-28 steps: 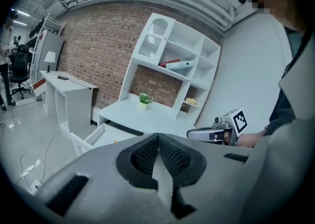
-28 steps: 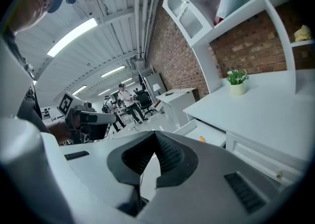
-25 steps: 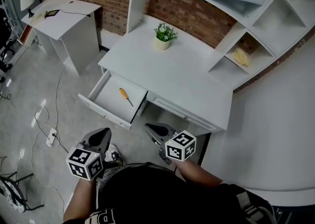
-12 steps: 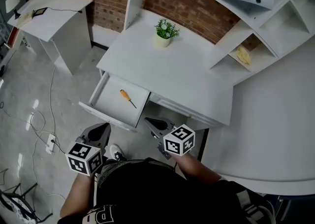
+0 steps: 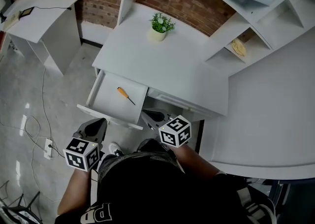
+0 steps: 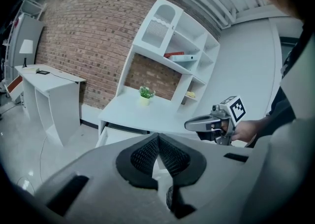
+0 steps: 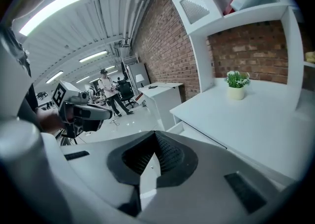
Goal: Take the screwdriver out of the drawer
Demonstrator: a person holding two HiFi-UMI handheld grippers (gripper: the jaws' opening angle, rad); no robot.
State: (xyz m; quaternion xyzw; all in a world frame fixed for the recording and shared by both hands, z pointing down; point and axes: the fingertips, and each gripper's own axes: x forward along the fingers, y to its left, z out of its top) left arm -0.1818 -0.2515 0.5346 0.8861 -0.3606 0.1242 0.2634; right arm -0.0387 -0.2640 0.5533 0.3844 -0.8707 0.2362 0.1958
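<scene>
The screwdriver [image 5: 125,95] lies loose on the floor of the open drawer [image 5: 104,115], orange handle towards 10 o'clock and shaft towards 4 o'clock. Nothing is touching it. The drawer juts out of the desk [image 5: 167,70] towards 7 o'clock.

Off the drawer's front corner, at 5 o'clock from the screwdriver, hangs the right gripper [image 5: 147,115]. It is clenched, pads meeting at the tips with nothing between them. At 7 o'clock, below the drawer front and over the floor, the left gripper [image 5: 100,122] is clenched on nothing too. Both point up towards the drawer, and neither is inside it.

Further out on the desk, a small plant [image 5: 160,23] stands at 1 o'clock. A side table [image 5: 42,16] sits at 10 o'clock, and the shelves [image 5: 256,16] rise at 2 o'clock.
</scene>
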